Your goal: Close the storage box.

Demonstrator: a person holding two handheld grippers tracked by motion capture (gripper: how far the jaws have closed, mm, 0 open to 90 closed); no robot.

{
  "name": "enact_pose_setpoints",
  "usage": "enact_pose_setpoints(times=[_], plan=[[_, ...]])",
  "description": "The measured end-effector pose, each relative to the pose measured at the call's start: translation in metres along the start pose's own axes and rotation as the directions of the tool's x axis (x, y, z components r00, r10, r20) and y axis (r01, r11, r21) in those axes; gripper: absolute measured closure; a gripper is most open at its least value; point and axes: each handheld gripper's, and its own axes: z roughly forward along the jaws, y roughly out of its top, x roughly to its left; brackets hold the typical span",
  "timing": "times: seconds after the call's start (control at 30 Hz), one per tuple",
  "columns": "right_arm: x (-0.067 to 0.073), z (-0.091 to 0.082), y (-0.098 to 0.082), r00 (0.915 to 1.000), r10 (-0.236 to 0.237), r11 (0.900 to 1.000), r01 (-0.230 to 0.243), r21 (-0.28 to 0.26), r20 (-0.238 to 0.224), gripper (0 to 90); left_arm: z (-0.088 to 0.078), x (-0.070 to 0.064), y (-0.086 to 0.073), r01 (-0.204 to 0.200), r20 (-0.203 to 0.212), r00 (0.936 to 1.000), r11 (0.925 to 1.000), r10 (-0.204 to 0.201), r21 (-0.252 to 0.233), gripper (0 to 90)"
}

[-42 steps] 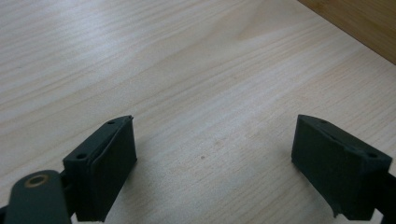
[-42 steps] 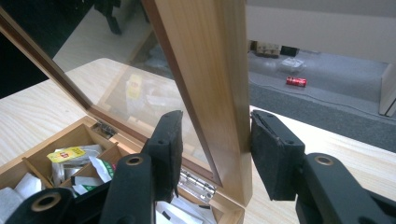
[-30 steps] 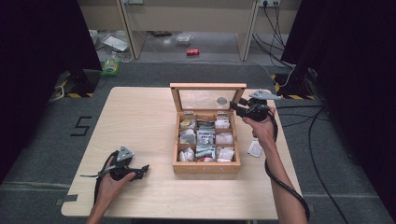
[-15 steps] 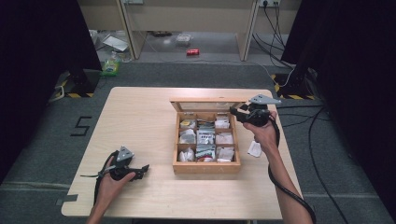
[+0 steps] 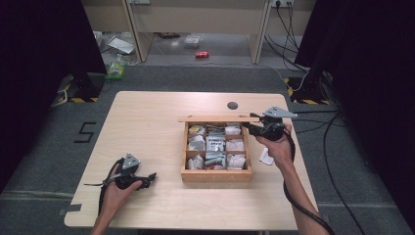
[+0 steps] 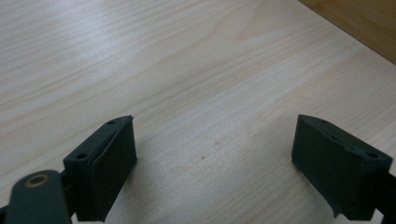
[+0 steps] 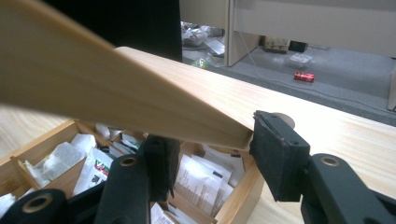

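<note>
The wooden box (image 5: 216, 174) sits on the surface (image 5: 147, 127), full of little tea bags (image 5: 215, 144). Its lid (image 5: 218, 118) hangs partway down over the box, tilted low. The right gripper (image 5: 253, 126) is at the lid's corner. Its fingers (image 7: 279, 158) have just been opening wider. The lid's edge (image 7: 140, 107) is between them, right next to one finger, and I cannot tell if that finger touches it.

The left gripper (image 5: 147, 178) rests on the surface, well apart from the box. Its fingers (image 6: 105, 165) stand apart with nothing but bare wood between them.

If the fingers let go too soon, the lid could drop and bang shut. It could also pinch a tea bag that sticks up, or catch a finger under it.
</note>
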Motion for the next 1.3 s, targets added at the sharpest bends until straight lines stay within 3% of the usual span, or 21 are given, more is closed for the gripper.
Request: enact_pose_setpoints(times=[0.57,1.1,1.3], plan=[[0.014,-0.022,-0.005,0.9999,-0.010,1.000,0.010,-0.011,-0.013,50.2,0.000,0.000,0.000,0.000,0.000,1.0000,1.0000,0.000,0.000,13.2],[0.024,-0.029,-0.024,0.9995,0.022,0.999,-0.021,0.047,-0.021,46.1,0.000,0.000,0.000,0.001,0.000,1.0000,1.0000,-0.001,-0.001,13.2],[0.025,-0.030,-0.031,0.9992,0.024,0.999,-0.023,0.039,-0.031,46.3,0.000,0.000,0.000,0.001,-0.001,1.0000,1.0000,-0.001,-0.001,13.2]])
